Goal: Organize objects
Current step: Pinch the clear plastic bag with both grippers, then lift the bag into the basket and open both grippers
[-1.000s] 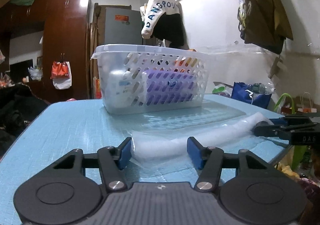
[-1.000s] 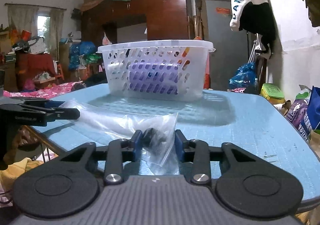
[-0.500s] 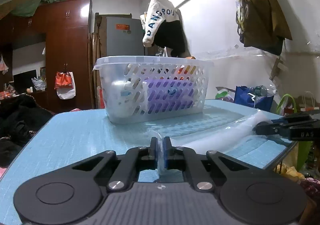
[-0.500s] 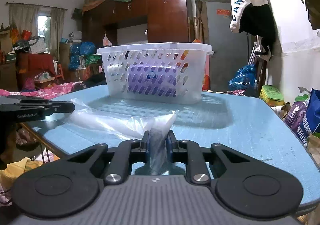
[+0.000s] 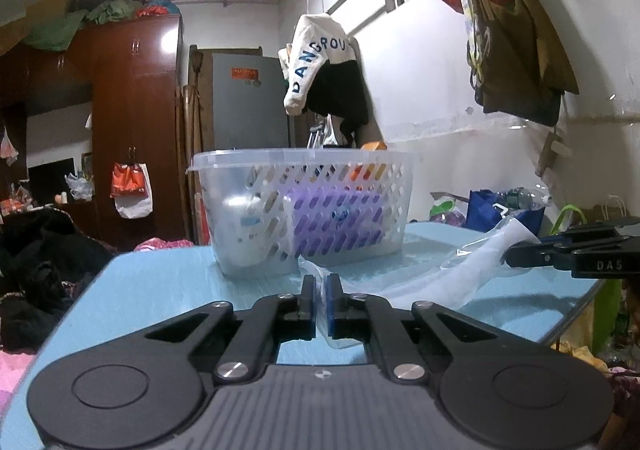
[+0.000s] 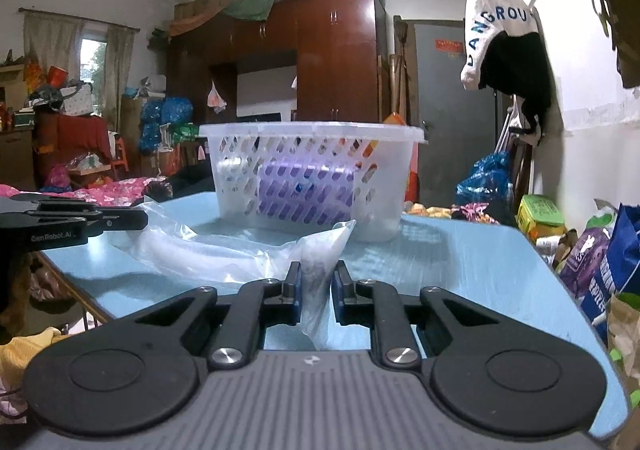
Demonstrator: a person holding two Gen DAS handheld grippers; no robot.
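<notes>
A clear plastic bag point(image 5: 452, 270) hangs stretched between both grippers, lifted off the blue table point(image 5: 160, 274). My left gripper point(image 5: 320, 282) is shut on one end of the bag. My right gripper point(image 6: 316, 278) is shut on the other end point(image 6: 320, 250); the bag also shows in the right wrist view point(image 6: 208, 250). A white perforated basket point(image 5: 308, 206) stands behind the bag on the table, with a purple pack point(image 5: 336, 218) and other items inside. The right gripper shows at the right of the left wrist view point(image 5: 520, 256). The left gripper shows at the left of the right wrist view point(image 6: 136, 218).
The table's edge point(image 6: 72, 286) lies close on the left of the right wrist view, with clutter below. Bags point(image 6: 600, 258) stand on the floor to the right. A wardrobe point(image 5: 132, 122) and hanging clothes point(image 5: 324, 78) are behind the basket.
My left gripper closed on the bag's end, and my right gripper tightened on the other end. Both then rose and lifted the bag off the table.
</notes>
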